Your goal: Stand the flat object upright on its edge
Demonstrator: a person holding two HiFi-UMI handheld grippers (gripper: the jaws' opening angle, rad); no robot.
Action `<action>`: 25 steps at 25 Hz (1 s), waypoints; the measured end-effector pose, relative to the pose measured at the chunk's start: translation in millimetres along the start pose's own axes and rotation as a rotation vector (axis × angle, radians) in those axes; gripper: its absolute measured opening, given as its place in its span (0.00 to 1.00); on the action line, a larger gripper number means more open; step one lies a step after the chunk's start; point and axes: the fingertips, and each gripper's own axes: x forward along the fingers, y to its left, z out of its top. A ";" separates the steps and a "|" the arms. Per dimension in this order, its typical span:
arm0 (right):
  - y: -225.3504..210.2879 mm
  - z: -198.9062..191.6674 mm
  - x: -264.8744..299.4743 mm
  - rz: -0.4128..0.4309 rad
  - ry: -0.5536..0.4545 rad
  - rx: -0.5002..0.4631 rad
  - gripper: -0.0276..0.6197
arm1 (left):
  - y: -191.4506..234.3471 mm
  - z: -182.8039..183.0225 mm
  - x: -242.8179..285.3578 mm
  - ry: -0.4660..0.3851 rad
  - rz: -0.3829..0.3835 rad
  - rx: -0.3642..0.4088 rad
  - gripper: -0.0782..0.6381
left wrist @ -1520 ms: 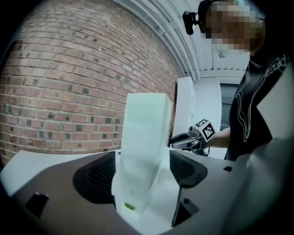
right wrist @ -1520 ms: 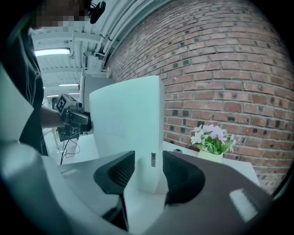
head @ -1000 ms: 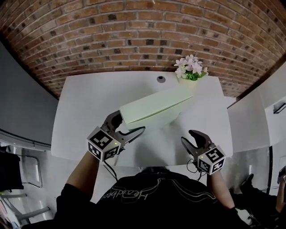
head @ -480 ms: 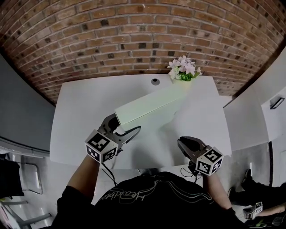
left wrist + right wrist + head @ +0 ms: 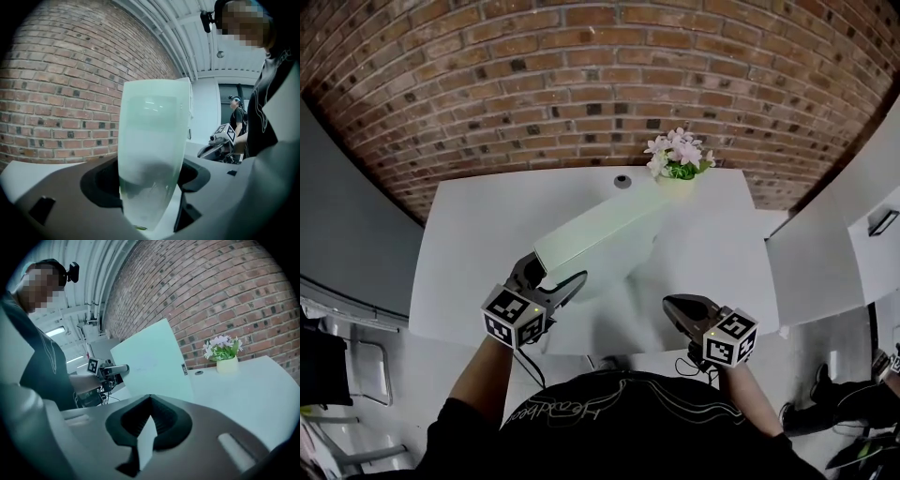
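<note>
Closing on the near end of a pale green board (image 5: 600,239), the left gripper (image 5: 555,274) has one dark finger on each broad face, and both fingers lie against the board in the left gripper view. The board is raised off its flat side and tilted, not yet upright. Its long upper edge runs from the left gripper toward the far right of the white table (image 5: 712,253). Its far end comes near a small pot of pink and white flowers (image 5: 677,167) at the table's back edge, beside a round cable hole (image 5: 622,181). Whether the lower edge touches the table cannot be told. The right gripper (image 5: 673,306) is over the table's near edge, well apart from the board, its fingers closed together with nothing between them. A brick wall (image 5: 581,84) stands behind the table.
</note>
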 end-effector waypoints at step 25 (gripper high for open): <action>43.8 -29.2 -49.7 0.151 0.054 -0.044 0.05 | -59.4 -25.3 -63.5 0.018 0.466 -0.128 0.55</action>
